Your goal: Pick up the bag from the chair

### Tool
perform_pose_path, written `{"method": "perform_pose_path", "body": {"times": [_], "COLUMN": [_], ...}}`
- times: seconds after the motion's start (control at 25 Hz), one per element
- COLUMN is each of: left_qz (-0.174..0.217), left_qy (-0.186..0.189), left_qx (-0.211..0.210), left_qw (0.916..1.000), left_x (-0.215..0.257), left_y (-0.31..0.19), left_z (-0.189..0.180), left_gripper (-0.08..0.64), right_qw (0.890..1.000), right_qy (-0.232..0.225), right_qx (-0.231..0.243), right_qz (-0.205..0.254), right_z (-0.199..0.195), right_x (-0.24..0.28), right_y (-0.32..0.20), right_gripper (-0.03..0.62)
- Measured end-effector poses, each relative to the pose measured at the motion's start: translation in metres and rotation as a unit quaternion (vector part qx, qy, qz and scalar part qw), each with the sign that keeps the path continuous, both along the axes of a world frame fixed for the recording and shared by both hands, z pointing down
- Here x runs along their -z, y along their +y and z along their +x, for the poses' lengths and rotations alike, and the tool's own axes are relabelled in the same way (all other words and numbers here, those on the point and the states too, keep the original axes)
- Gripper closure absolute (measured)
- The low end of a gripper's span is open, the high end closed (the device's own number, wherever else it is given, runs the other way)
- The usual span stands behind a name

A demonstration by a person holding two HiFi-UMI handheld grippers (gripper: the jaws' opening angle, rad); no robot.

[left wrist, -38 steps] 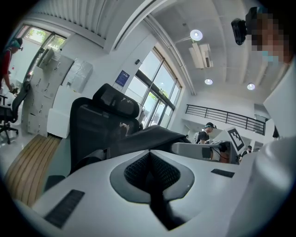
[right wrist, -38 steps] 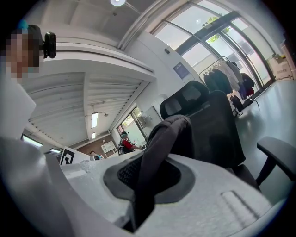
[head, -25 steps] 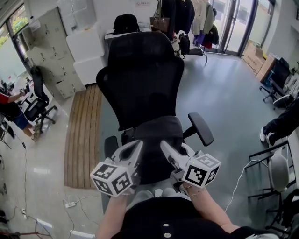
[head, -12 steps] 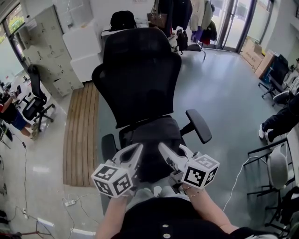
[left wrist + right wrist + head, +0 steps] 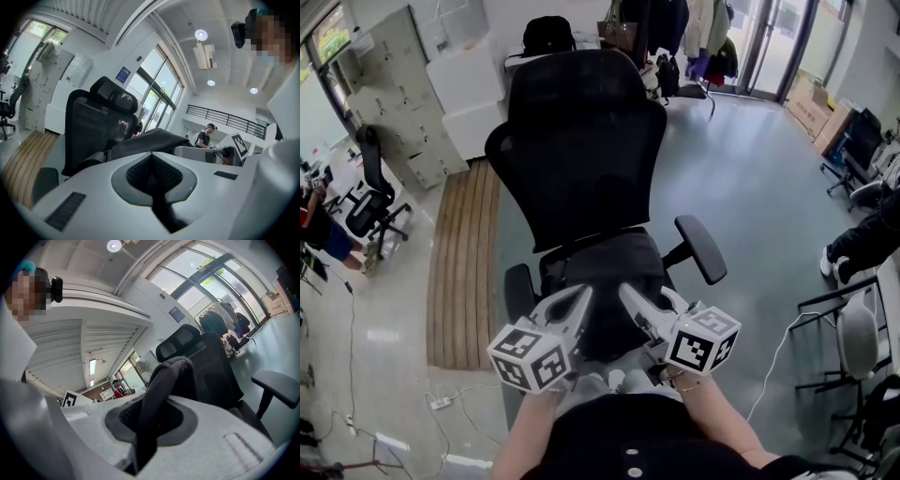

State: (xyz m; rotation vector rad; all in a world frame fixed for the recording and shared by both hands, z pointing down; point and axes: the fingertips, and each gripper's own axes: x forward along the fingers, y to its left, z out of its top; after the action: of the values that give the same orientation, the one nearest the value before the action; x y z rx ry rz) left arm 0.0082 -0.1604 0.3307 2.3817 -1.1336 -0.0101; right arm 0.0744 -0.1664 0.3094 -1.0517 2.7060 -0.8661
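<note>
Right tool [image 5: 627, 293] is clamping a dark fold of the bag [image 5: 609, 267], which is sitting on the chair [image 5: 581, 141] seat, dead ahead. Left tool [image 5: 581, 294] is hovering pinched together on nothing at the chair's front edge, looks equally near.

Black soft bag [image 5: 609, 272] lies slumped on the seat of the black mesh-backed office chair [image 5: 581, 141], lower centre of the frame, one fold pinched in the right hand-held gripper [image 5: 149, 417]
</note>
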Motion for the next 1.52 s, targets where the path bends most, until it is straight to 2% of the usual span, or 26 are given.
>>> {"method": "perform_pose_path", "body": {"times": [1.52], "left_qz": [-0.016], "left_qy": [0.001], "left_qx": [-0.004], "left_qw": [0.9999], "left_x": [-0.009], "left_y": [0.010], "left_z": [-0.007], "left_gripper": [0.545], "right_qw": [1.000], "right_qy": [0.011], "right_qx": [0.019], "right_qz": [0.001], "right_z": [-0.014], "right_x": [0.000], "right_y": [0.009], "right_gripper": [0.548]}}
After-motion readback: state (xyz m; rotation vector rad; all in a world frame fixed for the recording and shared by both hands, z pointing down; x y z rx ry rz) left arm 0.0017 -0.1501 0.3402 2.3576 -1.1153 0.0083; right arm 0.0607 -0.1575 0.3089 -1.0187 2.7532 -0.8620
